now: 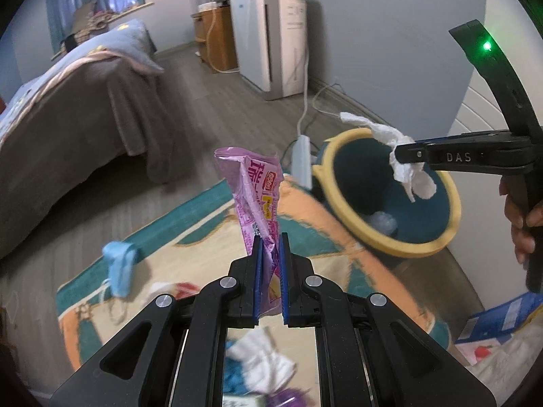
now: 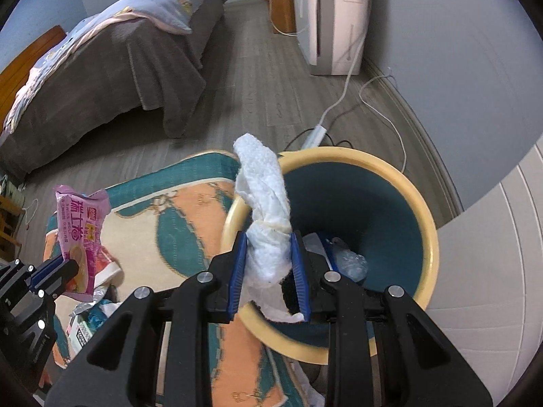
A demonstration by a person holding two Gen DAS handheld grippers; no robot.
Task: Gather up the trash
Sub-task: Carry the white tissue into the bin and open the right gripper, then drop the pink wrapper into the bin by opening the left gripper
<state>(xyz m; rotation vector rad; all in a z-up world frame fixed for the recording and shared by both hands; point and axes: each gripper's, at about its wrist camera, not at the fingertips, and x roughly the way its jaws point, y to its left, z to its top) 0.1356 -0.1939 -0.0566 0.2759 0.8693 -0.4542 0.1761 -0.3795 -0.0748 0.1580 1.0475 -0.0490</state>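
- Holding a pink snack wrapper (image 1: pixel 259 203), the left gripper (image 1: pixel 270 237) has its blue pads pressed tight on the wrapper's lower end; the rest stands up limp and creased, just short of the bin (image 1: pixel 441 237) and not yet over its mouth.
- Clamped part-way closed, the right gripper (image 2: pixel 268 237) grips a wad of white tissue (image 2: pixel 268 203) across its middle, directly above the bin's open mouth.
- Both pieces look very light, soft and crushable. The wrapper's film is likely slippery, so a firm pinch near one end suits it; the tissue is best taken at its thickest bunch, since loose corners could tear.
- Nearest to the bin on the floor is a patterned rug (image 1: pixel 190 237) in teal, orange and cream, running right up to the bin's base.
- More litter lies on the rug on the side away from the bin: a blue face mask (image 1: pixel 120 264), white scraps and a blue carton (image 1: pixel 502 318).
- Inside the bin something pale and clear already sits at the bottom.
- Just behind the bin a power strip (image 1: pixel 302 156) and its cables trail over the wooden floor; nothing blocks the bin's mouth.
- Far beyond the bin stand a bed (image 2: pixel 129 54) with a grey blanket, and a white appliance (image 2: pixel 336 17) against the wall.
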